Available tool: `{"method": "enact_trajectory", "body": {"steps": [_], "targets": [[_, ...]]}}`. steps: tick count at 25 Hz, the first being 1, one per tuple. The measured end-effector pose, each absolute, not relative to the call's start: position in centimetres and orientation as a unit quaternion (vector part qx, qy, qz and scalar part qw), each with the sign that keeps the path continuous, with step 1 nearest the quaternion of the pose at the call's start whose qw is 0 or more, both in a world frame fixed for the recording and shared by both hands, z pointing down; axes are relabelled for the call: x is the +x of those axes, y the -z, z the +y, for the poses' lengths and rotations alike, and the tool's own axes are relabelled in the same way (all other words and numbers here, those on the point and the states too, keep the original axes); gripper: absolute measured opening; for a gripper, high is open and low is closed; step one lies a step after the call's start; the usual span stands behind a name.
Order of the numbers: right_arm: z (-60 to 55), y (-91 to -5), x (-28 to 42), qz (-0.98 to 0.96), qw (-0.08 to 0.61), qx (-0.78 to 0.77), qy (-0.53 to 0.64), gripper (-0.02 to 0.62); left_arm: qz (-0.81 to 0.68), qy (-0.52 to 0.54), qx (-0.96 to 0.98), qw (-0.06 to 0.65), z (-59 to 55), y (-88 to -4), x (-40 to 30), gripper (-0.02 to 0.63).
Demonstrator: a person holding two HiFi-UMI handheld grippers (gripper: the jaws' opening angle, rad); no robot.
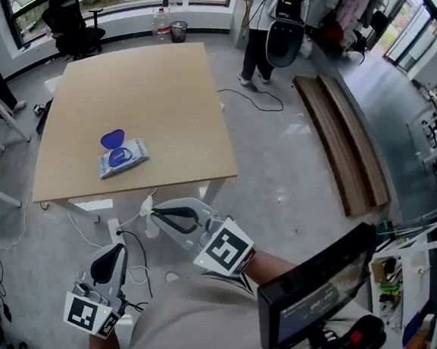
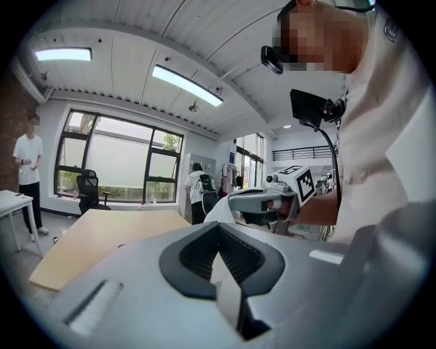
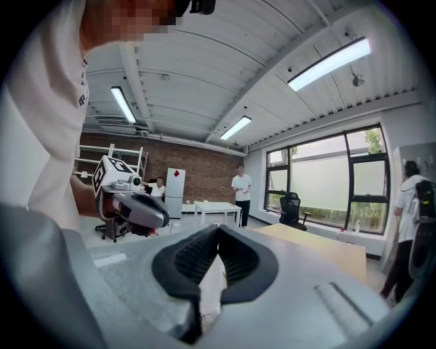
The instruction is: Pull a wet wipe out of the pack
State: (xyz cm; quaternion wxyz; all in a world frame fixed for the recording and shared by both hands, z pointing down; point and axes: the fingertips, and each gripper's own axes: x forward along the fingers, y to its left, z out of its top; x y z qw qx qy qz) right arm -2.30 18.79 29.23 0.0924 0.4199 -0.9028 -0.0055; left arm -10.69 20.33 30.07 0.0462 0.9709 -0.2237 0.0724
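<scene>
The right gripper (image 1: 154, 213), in the lower middle of the head view, has its jaws pressed together on nothing, as its own view shows. The left gripper (image 1: 115, 250), at the lower left close to the person's body, is likewise closed and empty. Both hang over the floor, well apart from the table (image 1: 150, 88), which fills the upper left of the frame. The pack (image 1: 122, 158) lies flat on the table's near left part, the only thing on it. Its blue lid (image 1: 113, 138) is flipped open toward the far side, so the opening looks uncovered. Whether a wipe stands out of the opening is too small to tell. By my reading the task is barely begun: the lid is up, but neither gripper has reached the pack. What is left is the approach, steadying the pack, pinching a wipe and drawing it out.
</scene>
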Motion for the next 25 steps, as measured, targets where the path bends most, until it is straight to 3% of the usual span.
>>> {"method": "enact_trajectory", "body": {"steps": [25], "targets": [[24.5,-26.4,2.4,-0.912,0.070,0.404,0.025,0.003,-0.240,-0.094,0.965,0.039,25.0,-28.5,-6.1,0.000]]}}
